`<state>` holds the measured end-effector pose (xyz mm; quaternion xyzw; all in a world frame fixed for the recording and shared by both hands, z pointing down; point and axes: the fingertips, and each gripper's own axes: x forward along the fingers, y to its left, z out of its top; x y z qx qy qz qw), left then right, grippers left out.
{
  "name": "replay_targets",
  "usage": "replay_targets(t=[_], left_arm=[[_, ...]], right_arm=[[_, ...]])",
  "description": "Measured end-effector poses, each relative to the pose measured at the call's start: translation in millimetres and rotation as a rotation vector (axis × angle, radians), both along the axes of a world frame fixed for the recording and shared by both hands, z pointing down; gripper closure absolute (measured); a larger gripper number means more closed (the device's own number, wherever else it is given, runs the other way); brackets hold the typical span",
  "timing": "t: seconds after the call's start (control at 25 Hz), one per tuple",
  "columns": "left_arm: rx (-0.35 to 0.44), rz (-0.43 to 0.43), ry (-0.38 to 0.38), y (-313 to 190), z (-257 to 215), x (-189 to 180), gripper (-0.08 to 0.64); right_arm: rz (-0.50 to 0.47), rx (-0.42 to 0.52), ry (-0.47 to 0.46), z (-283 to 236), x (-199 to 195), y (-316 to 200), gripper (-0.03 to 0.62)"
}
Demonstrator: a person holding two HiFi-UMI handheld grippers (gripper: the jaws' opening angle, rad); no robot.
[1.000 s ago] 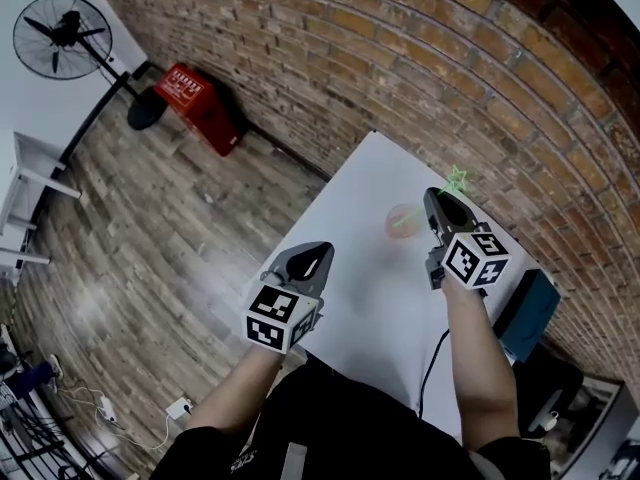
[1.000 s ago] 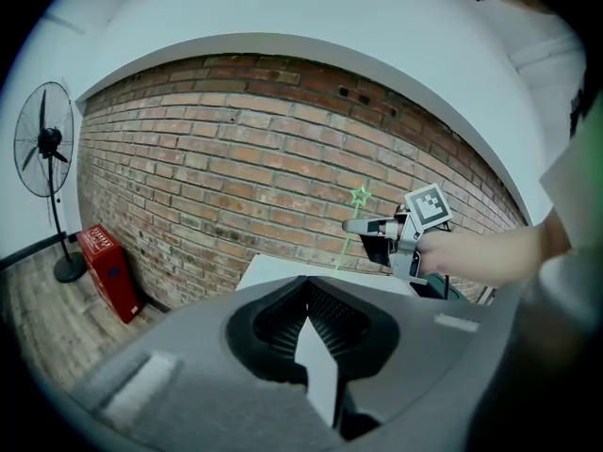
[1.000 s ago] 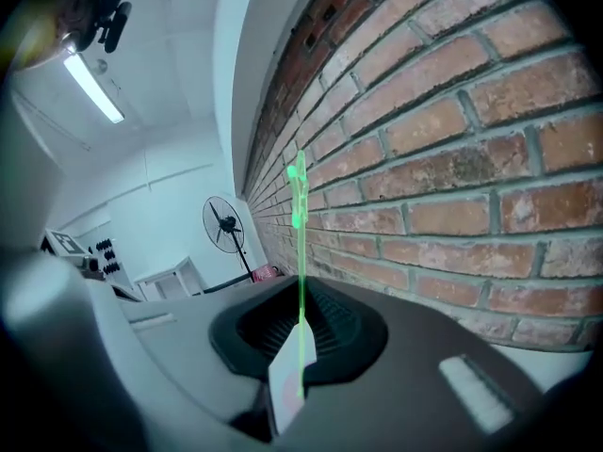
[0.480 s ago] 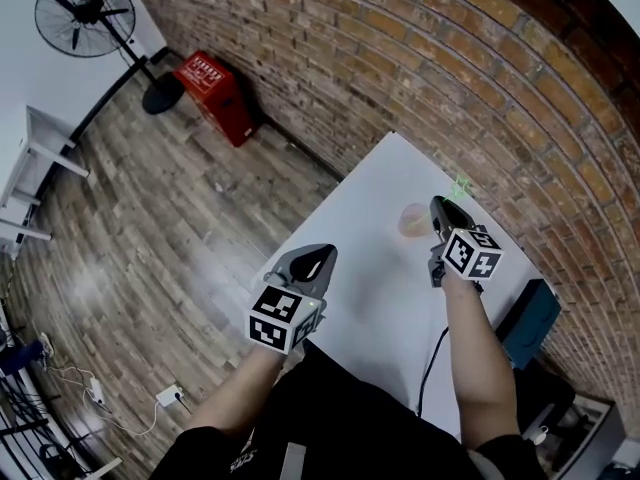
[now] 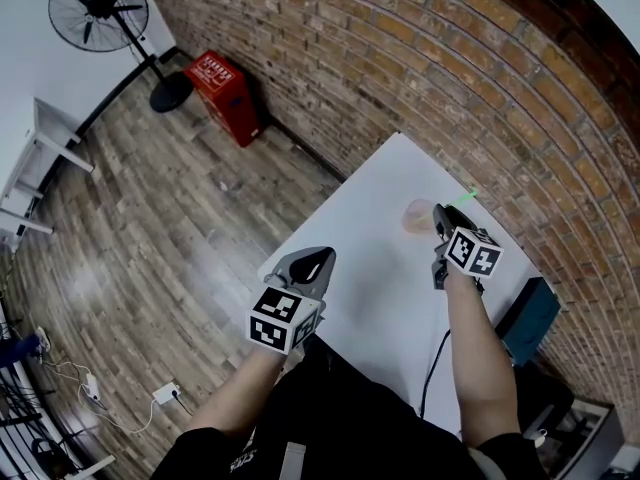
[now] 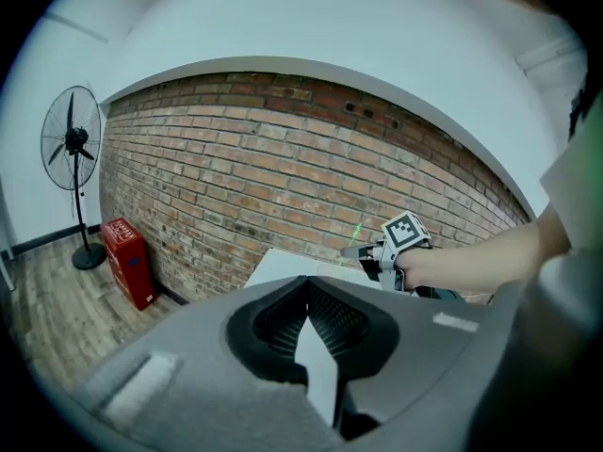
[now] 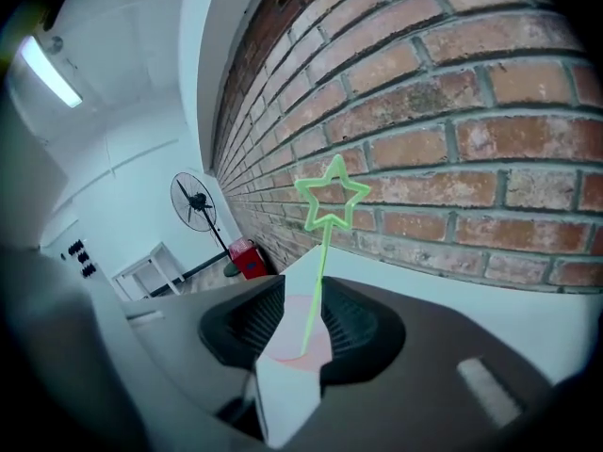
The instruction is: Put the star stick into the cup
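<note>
Since a second ago the right gripper point(image 5: 441, 214) has dropped toward the table point(image 5: 375, 193). The green star, which stood clear above the gripper's nose in the head view, now shows only as a small green tip just past it. Its jaws have just been opening and now stand spread. The star stick point(image 7: 318, 276) rises between them, and neither pad presses on it.

The right gripper view shows the stick's lower end down in the pink cup point(image 7: 287, 345), which sits right in front of the jaws. The stick's long axis runs nearly upright, leaning a little to the right in that view, with the star at the top against the brick wall point(image 7: 452, 149).

So the stick lies dead ahead, inside the gap, and looks as good as placed. Any retreat should probably go straight back along the gripper's own line, because a sideways drift could catch the thin stick and tip the light cup.

The left gripper point(image 5: 311, 265) hangs well apart over the near edge of the table, jaws spread and holding nothing, so the right one is far nearer.
</note>
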<state>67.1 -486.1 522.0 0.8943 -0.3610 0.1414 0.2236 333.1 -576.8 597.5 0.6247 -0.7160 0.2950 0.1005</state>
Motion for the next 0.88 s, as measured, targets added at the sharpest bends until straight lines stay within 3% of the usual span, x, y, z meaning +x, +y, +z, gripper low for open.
replay_targets(t=[0.44,0.72,0.88], left_arm=[[0.046,0.04,0.015,25.3,-23.4,10.8,0.553],[0.095,0.055,0.031,30.3,-48.1,3.9,0.554],[0.124,0.086,0.038,33.2,-60.5,-1.1,0.553]], right_arm=[[0.07,-0.037,-0.09,-0.5,19.2,55.8,0.442],[0.094,0.007,-0.148,-26.5,8.1,87.4,0.446],[0.07,0.077,-0.163,-57.5,-13.8,110.2,0.496]])
